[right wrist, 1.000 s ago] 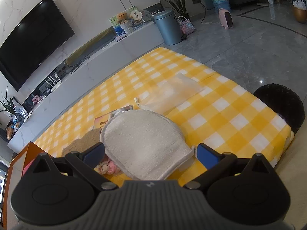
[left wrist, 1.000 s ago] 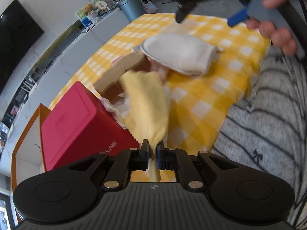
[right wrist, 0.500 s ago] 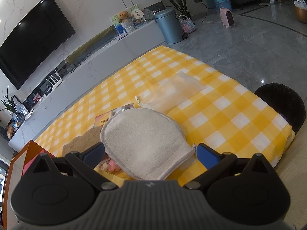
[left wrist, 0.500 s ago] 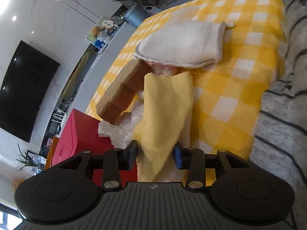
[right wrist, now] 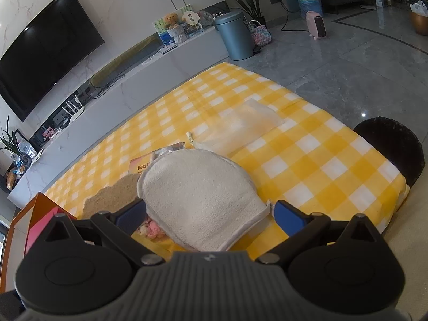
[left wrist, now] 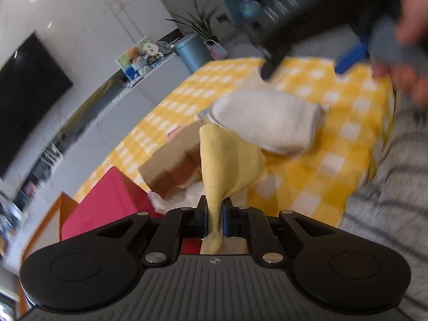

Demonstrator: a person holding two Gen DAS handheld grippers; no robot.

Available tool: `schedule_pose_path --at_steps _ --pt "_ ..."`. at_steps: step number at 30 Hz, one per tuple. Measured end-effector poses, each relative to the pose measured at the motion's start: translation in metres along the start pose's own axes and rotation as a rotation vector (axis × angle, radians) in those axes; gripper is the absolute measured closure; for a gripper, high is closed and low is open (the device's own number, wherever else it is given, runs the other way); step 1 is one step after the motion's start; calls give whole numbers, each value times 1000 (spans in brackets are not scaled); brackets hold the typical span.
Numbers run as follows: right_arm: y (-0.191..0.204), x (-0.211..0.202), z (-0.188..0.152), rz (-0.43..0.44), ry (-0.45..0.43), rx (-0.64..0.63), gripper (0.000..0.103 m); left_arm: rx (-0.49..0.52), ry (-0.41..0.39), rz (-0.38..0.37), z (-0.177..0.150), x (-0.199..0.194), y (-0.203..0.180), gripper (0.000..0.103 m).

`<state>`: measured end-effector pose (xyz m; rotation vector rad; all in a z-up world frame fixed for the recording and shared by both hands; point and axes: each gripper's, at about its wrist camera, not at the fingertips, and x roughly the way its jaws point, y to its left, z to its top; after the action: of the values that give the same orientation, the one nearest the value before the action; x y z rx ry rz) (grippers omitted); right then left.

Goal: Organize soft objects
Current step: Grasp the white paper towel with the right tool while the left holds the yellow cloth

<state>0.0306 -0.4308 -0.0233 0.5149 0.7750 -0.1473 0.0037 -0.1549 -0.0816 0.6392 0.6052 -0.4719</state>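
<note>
We see the yellow cloth [left wrist: 230, 160] bunched between the closing jaws of our left gripper [left wrist: 214, 219], pads pinching it, its loose end lifted over the brown sponge [left wrist: 171, 168]. Beyond lies the white mitt [right wrist: 200, 198] on the yellow checked blanket [right wrist: 321, 165], and our right gripper [right wrist: 208, 211] hangs spread wide above it, holding nothing.

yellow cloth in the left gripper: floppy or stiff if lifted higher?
Probably floppy: the yellow cloth bunches into folds where the closing left gripper pinches it. Likely light, since a narrow pinch carries it. It may drag against the tan sponge.
</note>
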Motion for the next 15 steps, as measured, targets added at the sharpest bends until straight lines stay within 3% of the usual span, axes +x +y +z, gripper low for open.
schedule_pose_path --at_steps 3,5,9,15 --pt "0 0 0 -2 3 -8 3 -162 -8 -97 6 -10 27 94" --pt "1 1 0 -4 5 -12 3 -234 -18 -121 8 -16 40 94" --pt "3 1 -1 -1 11 -21 3 -291 -22 -66 8 -21 56 95" --pt "8 4 -2 21 23 -39 3 -374 -37 -93 1 -26 73 95"
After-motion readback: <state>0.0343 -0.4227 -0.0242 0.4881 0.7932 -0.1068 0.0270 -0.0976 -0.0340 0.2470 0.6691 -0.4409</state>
